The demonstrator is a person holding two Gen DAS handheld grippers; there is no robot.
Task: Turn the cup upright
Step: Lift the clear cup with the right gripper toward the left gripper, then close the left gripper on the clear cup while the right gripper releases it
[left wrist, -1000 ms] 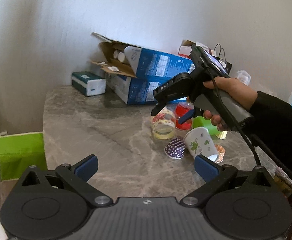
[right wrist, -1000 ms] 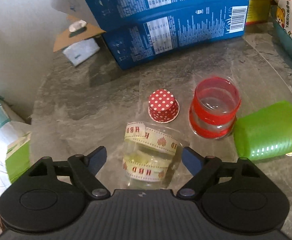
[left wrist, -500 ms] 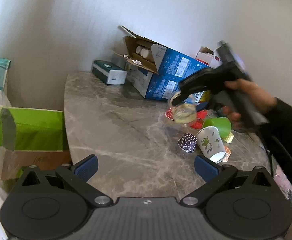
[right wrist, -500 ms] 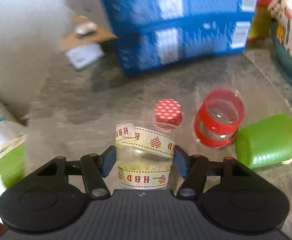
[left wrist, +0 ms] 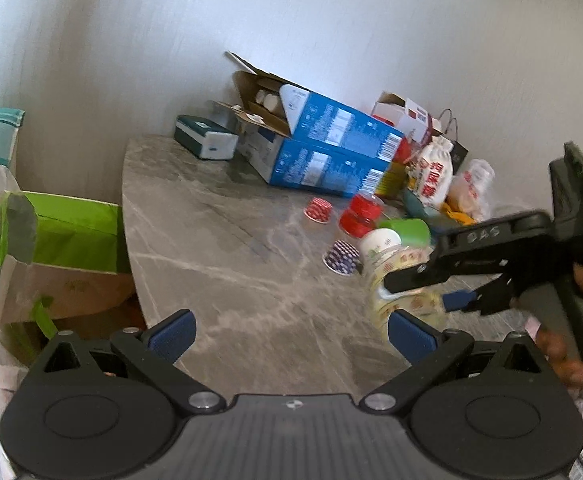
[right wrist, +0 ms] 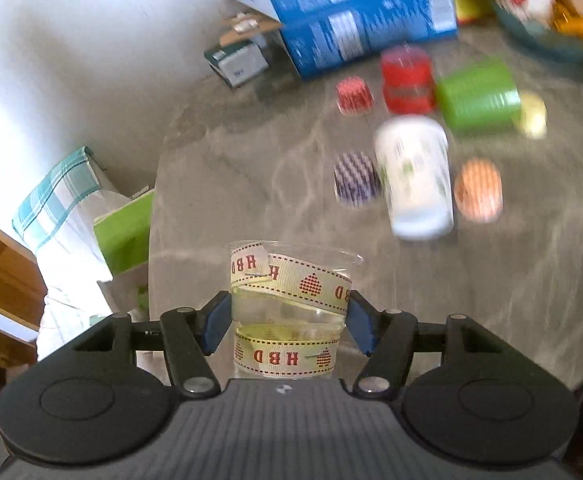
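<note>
My right gripper (right wrist: 287,324) is shut on a clear plastic cup (right wrist: 287,308) wrapped in cream "HBD" ribbon. It holds the cup above the near part of the marble table (right wrist: 251,168), with the cup's open rim pointing away from the camera. In the left wrist view the right gripper (left wrist: 431,292) and the blurred cup (left wrist: 399,284) are at the right, close to my left gripper's right finger. My left gripper (left wrist: 291,332) is open and empty over the table's near edge.
On the table lie a white printed cup (right wrist: 415,176) on its side, a green cup (right wrist: 475,98), a red-banded cup (right wrist: 405,80), several small patterned cupcake liners (right wrist: 355,178), blue cartons (left wrist: 331,148) and snack bags (left wrist: 435,172) at the back. A green bag (left wrist: 67,232) stands left of the table.
My right gripper closed on the ribbon cup, lifted it from among the other cups, carried it toward the table's near side and turned it. My left gripper pulled back and stayed open.
</note>
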